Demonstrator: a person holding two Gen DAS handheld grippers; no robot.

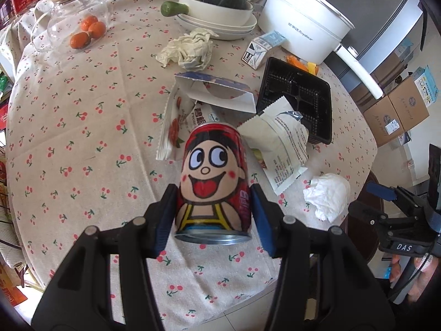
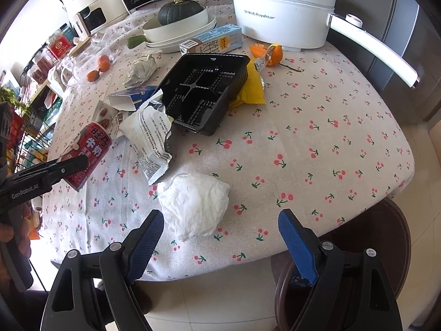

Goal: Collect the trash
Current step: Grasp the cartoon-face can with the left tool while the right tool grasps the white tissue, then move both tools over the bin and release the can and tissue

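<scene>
Step in hand, as judged: lifting the drink can clear of the litter. Keep the squeeze light, since thin metal dents, and raise it straight up so it does not drag the wrappers.

1. Worktop (image 2: 317,104): round, under a pale cloth printed with small red cherries; soft, slightly creased weave.
2. Cooking pot (image 2: 275,8), upper right of the right wrist view: white, smooth, glossy, long handle.
3. Tray (image 2: 204,93), centre of that view: black moulded plastic, four ribbed compartments, stiff and shiny.
4. Wrapper (image 2: 148,140), left of centre: torn printed foil, crinkled, jagged edge.
5. Tissue (image 2: 193,204), lower centre: white, crumpled into a loose ball, just beyond the right hand-held gripper (image 2: 217,237), whose blue pads stand wide apart on nothing.
6. Drink can (image 1: 213,182), centre of the left wrist view: red cylinder with a cartoon face, smooth metal, tilted, clamped at its sides by the left hand-held gripper (image 1: 213,218).
</scene>
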